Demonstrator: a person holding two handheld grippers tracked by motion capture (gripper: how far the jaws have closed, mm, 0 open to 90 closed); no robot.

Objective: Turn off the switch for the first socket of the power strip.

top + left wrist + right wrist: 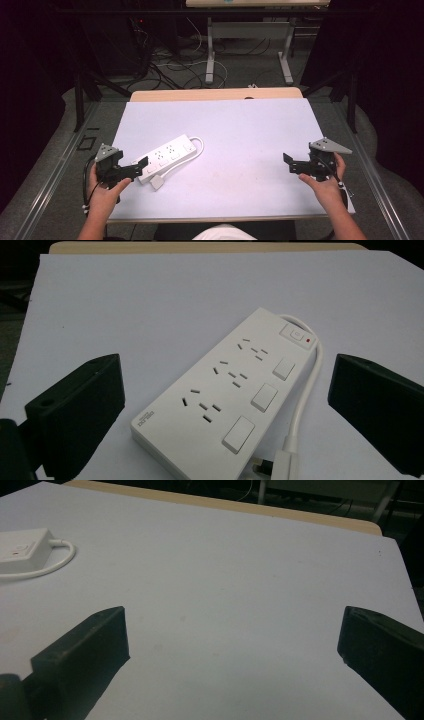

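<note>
- In the high view we see a white power strip (167, 156) lying flat on the pale sheet (240, 135) that covers the table, in the lower left part of the frame, set at a slant with its switch end toward the upper right.
- Its white cord (196, 150) loops out of that upper right end and runs back along the strip's lower side to a white plug (156, 182) lying on the sheet just below the strip's lower left end.
- We see the left gripper (138, 167) at the lower left of the high view, held in the person's left hand (102, 192); its jaws are spread apart and its tips sit at the strip's lower left end, though we cannot tell whether they touch it.
- In the left gripper view the strip (225, 395) lies between the two black jaws, low in the frame, with three sets of sockets, a row of rocker switches along its right side and a small red light near the top switch; the jaws stand wide on either side, gripping nothing.
- The right gripper (291, 163) is at the lower right of the high view, in the right hand (327, 185), well apart from the strip.
- In the right gripper view we see its jaws spread wide over bare sheet (240, 605), with the strip's switch end (22, 550) and cord loop at the upper left edge.
</note>
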